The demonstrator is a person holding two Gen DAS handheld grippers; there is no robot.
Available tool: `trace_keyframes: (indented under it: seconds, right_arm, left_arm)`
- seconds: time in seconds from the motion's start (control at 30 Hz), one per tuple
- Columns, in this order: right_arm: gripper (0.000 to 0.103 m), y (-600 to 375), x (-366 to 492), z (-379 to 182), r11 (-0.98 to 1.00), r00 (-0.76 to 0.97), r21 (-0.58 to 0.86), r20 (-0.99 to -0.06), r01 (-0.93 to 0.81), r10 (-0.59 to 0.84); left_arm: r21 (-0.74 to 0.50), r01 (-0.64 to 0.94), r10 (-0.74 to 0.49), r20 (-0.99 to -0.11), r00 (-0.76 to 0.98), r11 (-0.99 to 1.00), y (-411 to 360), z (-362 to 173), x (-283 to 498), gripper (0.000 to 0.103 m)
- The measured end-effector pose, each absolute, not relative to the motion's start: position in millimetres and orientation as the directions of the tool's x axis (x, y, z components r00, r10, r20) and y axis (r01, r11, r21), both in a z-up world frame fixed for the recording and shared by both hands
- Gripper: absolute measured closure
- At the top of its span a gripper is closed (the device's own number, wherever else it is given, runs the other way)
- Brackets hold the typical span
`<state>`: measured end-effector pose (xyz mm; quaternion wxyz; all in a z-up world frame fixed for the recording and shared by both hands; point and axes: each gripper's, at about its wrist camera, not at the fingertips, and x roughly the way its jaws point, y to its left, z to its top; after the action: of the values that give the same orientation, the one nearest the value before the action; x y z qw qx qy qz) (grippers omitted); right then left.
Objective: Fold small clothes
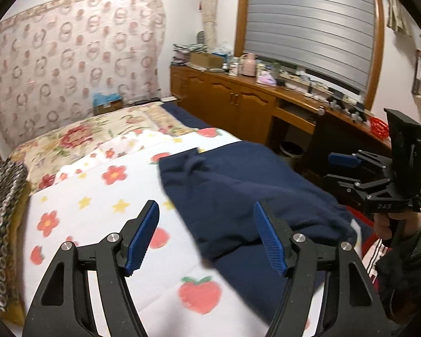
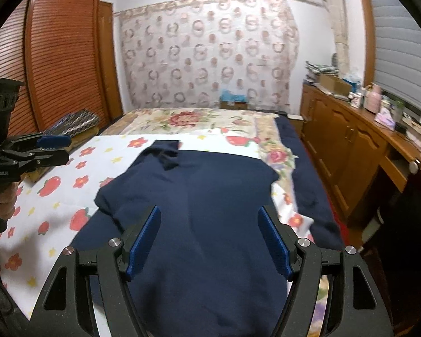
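The left gripper [image 1: 206, 237] hangs over the bed with its blue pads [image 1: 141, 236] spread wide and nothing between them; below it lies the white bedsheet [image 1: 103, 219], printed with red flowers, yellow stars and strawberries. The navy garment [image 1: 238, 185] lies just to its right on that sheet, its near edge passing under the right-hand pad, apart from it.

The right gripper [image 2: 210, 240] is likewise spread and empty, poised directly above the same garment, which fills the middle of the bed from the near edge to a rumpled, knotted part at its far end [image 2: 165, 154]. A hand [image 1: 384, 226] holds this gripper's handle at the bed's right side.

Beyond the printed sheet lies a floral quilt [image 2: 182, 120]. A patterned curtain [image 2: 210, 53] covers the far wall. Along the right wall runs a wooden cabinet [image 2: 348, 140], its top cluttered with boxes and bottles, under a grey shutter [image 1: 308, 28]. A slatted wooden wardrobe [image 2: 61, 53] stands on the left.
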<state>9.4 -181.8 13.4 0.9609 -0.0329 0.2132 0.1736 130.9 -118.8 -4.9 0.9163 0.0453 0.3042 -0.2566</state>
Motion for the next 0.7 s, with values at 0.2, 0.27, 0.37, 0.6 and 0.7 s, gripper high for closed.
trace_keyframes:
  seconds: [0.2,0.27,0.37,0.6,0.7]
  right_arm:
    - [0.030,-170.8,28.7,19.7,0.916,0.821,-0.002,-0.444,-0.401,0.358]
    - [0.030,-168.2,35.8,19.8,0.906,0.808,-0.006,-0.455,-0.422,0.374]
    - [0.030,-163.9,48.7,21.1,0.891,0.786,-0.011,-0.476,-0.453,0.394]
    - [0.030,-146.3,70.5,21.6,0.843,0.721,-0.037,-0.539,-0.537,0.436]
    - [0.030,-139.7,78.5,18.5,0.818,0.687,-0.051,-0.574,-0.573,0.446]
  left_arm:
    - [-0.073,0.455,-0.407,-0.585,0.702,0.888,-93.5,-13.2,134.4,0.032]
    - [-0.073,0.446,-0.400,-0.587,0.704,0.892,-86.3,-15.2,136.4,0.032]
    - [-0.080,0.433,-0.394,-0.585,0.709,0.898,-76.7,-18.1,136.0,0.032]
    - [-0.102,0.403,-0.384,-0.578,0.720,0.909,-55.9,-23.2,135.9,0.025]
    - [-0.110,0.389,-0.379,-0.571,0.728,0.915,-44.8,-24.1,134.9,0.017]
